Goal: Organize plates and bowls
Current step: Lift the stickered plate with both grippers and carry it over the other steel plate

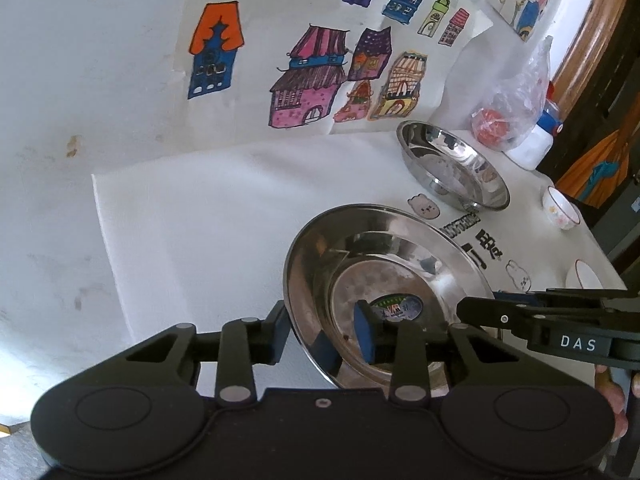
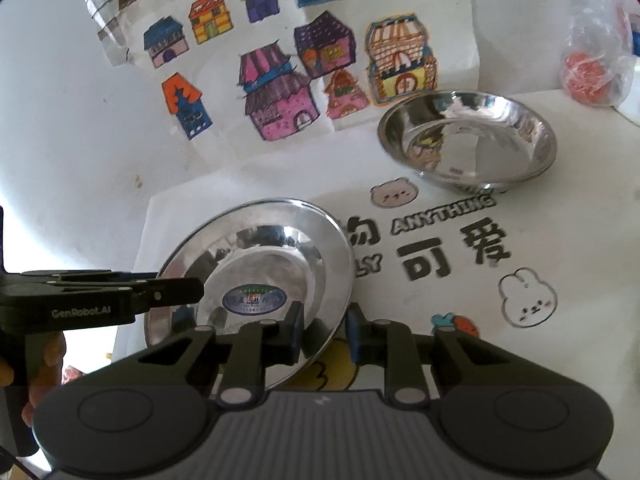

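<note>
Two steel plates on the table, which has a white cloth printed with cartoon animals.

Near plate, steel with an oval sticker in its well, sits toward the table's left edge, tilted, rim up on one side. Nothing in it but the sticker. Both grippers straddle its rim: left gripper has one blue pad outside the rim and one inside the well, with a gap visible between pads and metal, so the jaws are partly open and not clamped. Right gripper is the same on the opposite rim, one pad over the plate and one off it, gap visible, not gripping as far as I can tell.

Far plate, steel, is near the back edge by the wall, flat, empty, well apart from the near one.

Two small white bowls, in the left view only: one with a floral print at the table's right edge, looks empty; a second closer in along the same edge, mostly cut off, contents unclear.

A plastic bag with something red-orange inside sits at the back right corner, seen in both views. A white bottle just beside it is clear only from the left.

Children's house drawings on the wall; the right view shows the cloth lettering in full.
</note>
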`<state>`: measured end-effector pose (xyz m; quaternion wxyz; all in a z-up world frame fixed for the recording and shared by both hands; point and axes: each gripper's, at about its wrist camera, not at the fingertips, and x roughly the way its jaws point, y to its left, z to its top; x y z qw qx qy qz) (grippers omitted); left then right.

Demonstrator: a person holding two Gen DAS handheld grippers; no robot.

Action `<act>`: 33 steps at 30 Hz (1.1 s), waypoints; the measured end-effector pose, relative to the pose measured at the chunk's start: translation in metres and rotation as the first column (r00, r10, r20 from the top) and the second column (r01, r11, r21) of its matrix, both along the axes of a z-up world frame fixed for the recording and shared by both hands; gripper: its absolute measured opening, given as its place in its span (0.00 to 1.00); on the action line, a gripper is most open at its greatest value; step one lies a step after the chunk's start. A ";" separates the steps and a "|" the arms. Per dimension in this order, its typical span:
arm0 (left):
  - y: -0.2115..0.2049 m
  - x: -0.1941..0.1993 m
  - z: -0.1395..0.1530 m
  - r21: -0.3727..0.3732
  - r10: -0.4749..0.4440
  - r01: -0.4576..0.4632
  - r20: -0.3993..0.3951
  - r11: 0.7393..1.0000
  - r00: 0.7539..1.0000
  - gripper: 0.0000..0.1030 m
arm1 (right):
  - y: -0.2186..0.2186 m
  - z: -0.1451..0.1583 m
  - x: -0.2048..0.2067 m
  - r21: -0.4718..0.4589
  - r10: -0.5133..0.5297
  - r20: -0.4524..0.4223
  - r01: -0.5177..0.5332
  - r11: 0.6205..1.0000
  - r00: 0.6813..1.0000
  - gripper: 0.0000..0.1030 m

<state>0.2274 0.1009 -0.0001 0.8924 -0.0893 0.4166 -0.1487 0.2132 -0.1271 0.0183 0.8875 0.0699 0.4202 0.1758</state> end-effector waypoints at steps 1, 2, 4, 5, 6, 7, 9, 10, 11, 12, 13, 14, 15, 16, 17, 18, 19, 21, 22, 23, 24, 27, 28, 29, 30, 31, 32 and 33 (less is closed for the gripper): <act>-0.002 0.001 0.001 -0.003 0.000 0.000 0.001 1.000 1.000 0.35 | -0.002 0.001 0.000 0.001 -0.005 0.006 0.005 1.000 1.000 0.24; -0.004 0.003 0.002 -0.006 -0.001 0.001 0.004 1.000 1.000 0.35 | -0.005 0.003 0.000 0.001 -0.011 0.012 0.011 1.000 1.000 0.24; -0.010 0.006 0.004 -0.013 -0.005 0.005 0.010 1.000 1.000 0.35 | -0.010 0.006 0.001 0.003 -0.023 0.021 0.023 1.000 1.000 0.24; -0.014 0.007 0.006 -0.017 -0.007 0.007 0.013 1.000 1.000 0.35 | -0.013 0.007 0.002 0.003 -0.029 0.026 0.029 1.000 0.999 0.24; -0.016 0.009 0.007 -0.021 -0.010 0.010 0.016 1.000 1.000 0.35 | -0.016 0.009 0.003 0.001 -0.036 0.031 0.036 0.999 0.999 0.24; -0.019 0.010 0.008 -0.024 -0.013 0.013 0.020 1.000 1.000 0.35 | -0.019 0.010 0.004 0.000 -0.041 0.037 0.041 0.999 0.998 0.24; -0.025 0.013 0.010 -0.030 -0.017 0.018 0.026 0.999 1.000 0.35 | -0.024 0.011 0.005 -0.005 -0.051 0.048 0.051 0.999 0.998 0.24; -0.027 0.014 0.012 -0.033 -0.018 0.019 0.030 0.999 0.999 0.35 | -0.026 0.012 0.006 -0.007 -0.054 0.052 0.054 0.998 0.997 0.24; -0.029 0.016 0.013 -0.035 -0.019 0.020 0.031 0.999 0.999 0.35 | -0.028 0.013 0.007 -0.008 -0.058 0.058 0.058 0.998 0.997 0.24; -0.031 0.017 0.014 -0.038 -0.019 0.020 0.034 0.999 0.999 0.35 | -0.030 0.013 0.007 -0.008 -0.060 0.064 0.061 0.998 0.996 0.24; -0.034 0.018 0.015 -0.041 -0.019 0.020 0.037 0.999 0.999 0.35 | -0.032 0.014 0.007 -0.009 -0.062 0.069 0.063 0.998 0.996 0.24; -0.036 0.019 0.017 -0.043 -0.020 0.022 0.042 0.999 0.999 0.35 | -0.034 0.015 0.007 -0.009 -0.064 0.077 0.065 0.998 0.995 0.24; -0.038 0.020 0.019 -0.046 -0.021 0.023 0.047 0.999 0.999 0.35 | -0.036 0.016 0.007 -0.008 -0.066 0.086 0.067 0.998 0.994 0.24; -0.040 0.021 0.021 -0.049 -0.022 0.024 0.051 0.999 0.998 0.35 | -0.038 0.018 0.007 -0.007 -0.069 0.093 0.070 0.998 0.993 0.24; -0.042 0.023 0.023 -0.052 -0.022 0.025 0.057 0.998 0.998 0.35 | -0.040 0.019 0.008 -0.004 -0.073 0.100 0.074 0.997 0.992 0.24; -0.044 0.024 0.025 -0.054 -0.022 0.026 0.063 0.998 0.998 0.35 | -0.043 0.021 0.009 0.002 -0.078 0.108 0.078 0.997 0.991 0.24; -0.047 0.026 0.028 -0.056 -0.023 0.027 0.069 0.998 0.997 0.35 | -0.046 0.023 0.009 0.006 -0.083 0.115 0.083 0.997 0.990 0.24; -0.051 0.030 0.033 -0.061 -0.023 0.028 0.079 0.998 0.997 0.35 | -0.052 0.026 0.012 0.014 -0.095 0.127 0.094 0.995 0.987 0.24; -0.054 0.032 0.035 -0.063 -0.024 0.030 0.085 0.998 0.996 0.35 | -0.055 0.027 0.013 0.019 -0.103 0.133 0.101 0.995 0.986 0.24; -0.058 0.035 0.038 -0.064 -0.027 0.033 0.092 0.997 0.995 0.35 | -0.058 0.029 0.014 0.023 -0.109 0.138 0.107 0.994 0.984 0.24; -0.061 0.037 0.040 -0.064 -0.028 0.034 0.098 0.997 0.995 0.35 | -0.062 0.030 0.016 0.028 -0.117 0.143 0.114 0.993 0.983 0.24; -0.073 0.046 0.046 -0.062 -0.034 0.042 0.115 0.997 0.993 0.35 | -0.071 0.033 0.021 0.040 -0.141 0.159 0.137 0.990 0.977 0.24; -0.077 0.049 0.048 -0.061 -0.037 0.045 0.120 0.997 0.992 0.35 | -0.075 0.035 0.022 0.041 -0.149 0.165 0.144 0.989 0.975 0.24; -0.081 0.053 0.049 -0.062 -0.038 0.046 0.122 0.997 0.992 0.35 | -0.077 0.036 0.024 0.042 -0.155 0.170 0.150 0.988 0.973 0.24; -0.084 0.056 0.050 -0.063 -0.042 0.050 0.124 0.997 0.991 0.35 | -0.081 0.037 0.026 0.042 -0.163 0.176 0.158 0.987 0.971 0.24; -0.088 0.060 0.050 -0.062 -0.045 0.054 0.126 0.997 0.991 0.35 | -0.083 0.037 0.028 0.043 -0.171 0.180 0.166 0.985 0.969 0.24; -0.091 0.064 0.051 -0.062 -0.047 0.055 0.128 0.997 0.991 0.35 | -0.086 0.039 0.031 0.042 -0.178 0.184 0.173 0.984 0.967 0.24; -0.095 0.068 0.051 -0.061 -0.049 0.058 0.131 0.996 0.990 0.35 | -0.089 0.039 0.034 0.041 -0.184 0.190 0.180 0.983 0.964 0.24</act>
